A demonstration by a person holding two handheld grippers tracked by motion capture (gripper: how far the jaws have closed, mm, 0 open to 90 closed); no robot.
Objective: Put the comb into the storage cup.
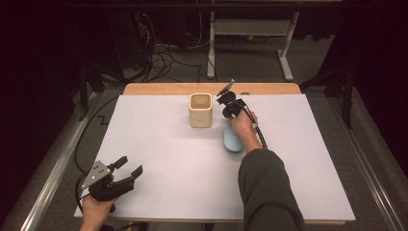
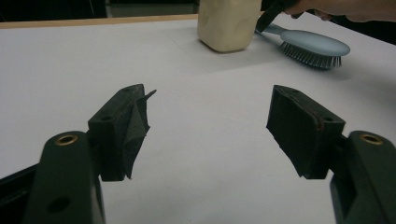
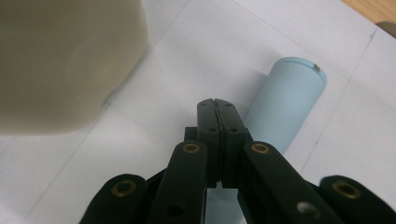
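**Brush beside the cup, jaws pressed together over the handle**

Nearest the high camera, the left gripper point(image 1: 126, 173) rests at the near left corner of the white sheet point(image 1: 159, 178), well apart from the cup point(image 1: 200, 110), its jaws spread wide with nothing between them. In the left gripper view the same two black pads stand far apart over bare sheet.

Beyond it, the cream cup stands upright and looks empty at the far middle of the sheet. The pale blue hairbrush point(image 1: 233, 139) lies just beside the cup on its right, bristles down in the left gripper view point(image 2: 312, 46), its handle point(image 3: 285, 109) pointing away from the person. The right gripper point(image 3: 217, 103) hovers over that handle, close to the cup, with its jaws pressed flat together and gripping nothing.

The step in hand looks like taking up the brush by its handle, perhaps to stand it in the cup. To do it well, the right jaws should open first, straddle the handle across its width, and close near its middle so the heavy head does not swing. The cup's nearness leaves little room; a sideways nudge could tip it.

No brand, label or writing can be read on any of these things.
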